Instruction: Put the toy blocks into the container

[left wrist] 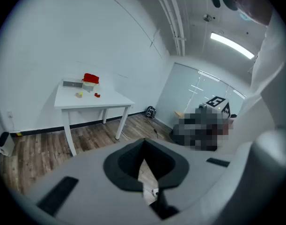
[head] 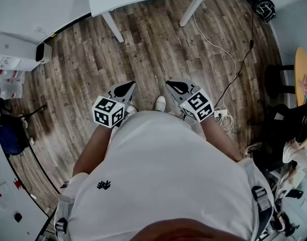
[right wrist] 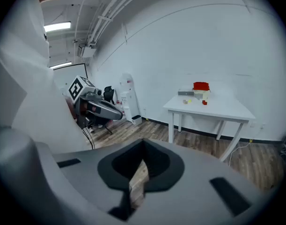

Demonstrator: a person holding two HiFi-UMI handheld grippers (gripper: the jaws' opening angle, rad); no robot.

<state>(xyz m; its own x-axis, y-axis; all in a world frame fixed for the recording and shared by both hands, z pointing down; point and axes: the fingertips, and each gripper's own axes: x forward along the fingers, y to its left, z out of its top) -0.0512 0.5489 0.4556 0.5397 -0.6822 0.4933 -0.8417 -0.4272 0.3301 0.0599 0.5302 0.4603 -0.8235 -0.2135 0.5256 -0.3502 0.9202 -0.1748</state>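
Left hand-held gripper point(head: 129, 86) was pressed together and empty, right hand-held gripper point(head: 171, 85) also closed on nothing, toy blocks point(left wrist: 96, 95) lay on the far white table point(left wrist: 112, 99), near the red-topped container point(left wrist: 90, 82)

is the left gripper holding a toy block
No, the left gripper is shut and empty; the blocks lie on the distant table.

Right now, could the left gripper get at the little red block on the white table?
Probably not. The left gripper is held close to the body, while the red block lies on the white table across open wood floor. Nothing blocks the way, but walking over would have to come first.
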